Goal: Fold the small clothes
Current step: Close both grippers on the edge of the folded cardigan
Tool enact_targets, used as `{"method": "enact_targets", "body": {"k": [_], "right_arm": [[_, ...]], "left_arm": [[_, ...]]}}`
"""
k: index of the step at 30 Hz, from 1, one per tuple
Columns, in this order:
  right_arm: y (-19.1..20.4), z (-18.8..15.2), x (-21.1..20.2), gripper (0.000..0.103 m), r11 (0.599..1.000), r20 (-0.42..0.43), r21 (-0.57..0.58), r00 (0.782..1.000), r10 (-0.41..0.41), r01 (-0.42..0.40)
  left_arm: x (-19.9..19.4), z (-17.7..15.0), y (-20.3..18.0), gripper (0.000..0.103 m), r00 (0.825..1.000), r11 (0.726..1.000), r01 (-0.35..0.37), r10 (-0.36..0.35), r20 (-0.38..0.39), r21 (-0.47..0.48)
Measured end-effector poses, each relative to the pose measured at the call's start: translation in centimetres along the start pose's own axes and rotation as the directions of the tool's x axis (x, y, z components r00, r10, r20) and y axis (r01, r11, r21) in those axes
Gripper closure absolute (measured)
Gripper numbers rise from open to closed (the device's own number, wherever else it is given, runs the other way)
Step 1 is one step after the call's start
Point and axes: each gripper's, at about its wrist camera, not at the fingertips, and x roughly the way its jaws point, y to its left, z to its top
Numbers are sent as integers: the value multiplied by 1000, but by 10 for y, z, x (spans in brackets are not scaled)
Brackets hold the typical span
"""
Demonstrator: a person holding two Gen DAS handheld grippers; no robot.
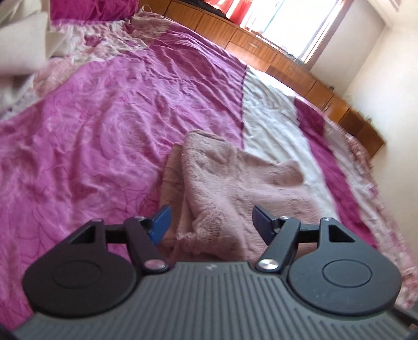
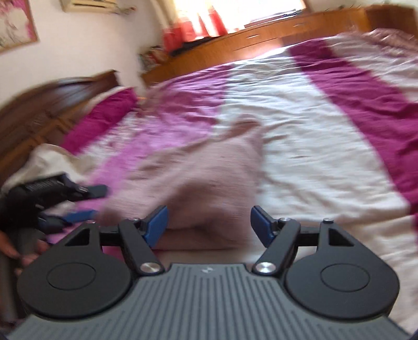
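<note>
Where the magenta panel of the bedspread [image 1: 86, 136] meets its white panel, one small garment [image 1: 230, 183] lies crumpled: pale dusty-pink, fleecy pile, heaped in soft folds, with a lacy or knitted patch at the near hem. Count: one garment, unfolded.

Bedspread: one, thin wrinkled cotton, printed with large rose swirls in pink and magenta, crossed by broad white and deep magenta bands.

Left gripper [image 1: 210, 222]: one, matte black linkage arms with round pivot housings on a grey ribbed body, silver screw heads at the joints; two blue flat fingertips [image 1: 160, 222] spread wide apart, holding nothing, poised just above the near edge of the garment. Seen from the right wrist camera, the same tool [image 2: 86, 204] sits at the far left beside the garment, fingers apart, a hand [image 2: 18, 251] on its handle.

Right gripper [image 2: 209, 225]: one, identical build; two blue fingertips [image 2: 156, 226] likewise parted and empty, the garment [image 2: 203, 180] lying directly ahead between them. That view is motion-blurred, so fabric detail is lost.

Surroundings: one run of low wooden cabinets [image 1: 287, 62], orange-brown veneer, along the window wall; one dark carved wooden headboard [image 2: 39, 104]; one magenta pillow [image 2: 102, 117]; one cream cloth heap [image 1: 23, 49] at the bed's edge; red curtains [image 2: 198, 23] at the bright window.
</note>
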Motion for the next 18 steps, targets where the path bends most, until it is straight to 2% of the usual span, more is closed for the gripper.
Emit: {"method": "enact_targets", "body": {"k": [3, 6, 7, 8, 9, 10, 11, 14, 17, 18], "right_arm": [[-9, -5, 9, 28, 997, 2, -24, 997, -74, 74], [3, -14, 25, 29, 982, -12, -171, 996, -90, 87], [10, -18, 30, 30, 968, -16, -228, 994, -107, 100], [18, -22, 35, 35, 955, -13, -276, 993, -117, 109], [23, -25, 36, 43, 946, 5, -301, 992, -125, 120], [24, -26, 37, 49, 945, 28, -295, 990, -141, 143], [22, -25, 38, 72, 954, 33, -259, 989, -146, 150], [11, -16, 40, 78, 976, 14, -176, 991, -131, 131], [11, -11, 19, 91, 979, 56, -128, 987, -154, 160], [6, -14, 18, 92, 983, 27, -97, 987, -156, 158]], "left_arm": [[12, -5, -1, 34, 999, 998, -45, 45, -20, 35], [22, -12, 3, 36, 998, 998, -45, 46, -40, 34], [23, -14, 4, 47, 999, 998, -39, 40, -37, 41], [23, -15, 5, 72, 999, 998, -25, 27, -34, 57], [23, -15, 6, 74, 999, 998, -14, 17, -39, 63], [22, -15, 8, 77, 999, 998, -5, 8, -39, 64], [20, -14, 9, 79, 1000, 997, 9, -7, -30, 71], [7, -13, 17, 81, 1000, 997, -6, 4, 20, 73], [7, -16, 31, 81, 1000, 999, -22, 22, 1, 34], [13, -20, 31, 81, 999, 999, -29, 30, -20, 45]]}}
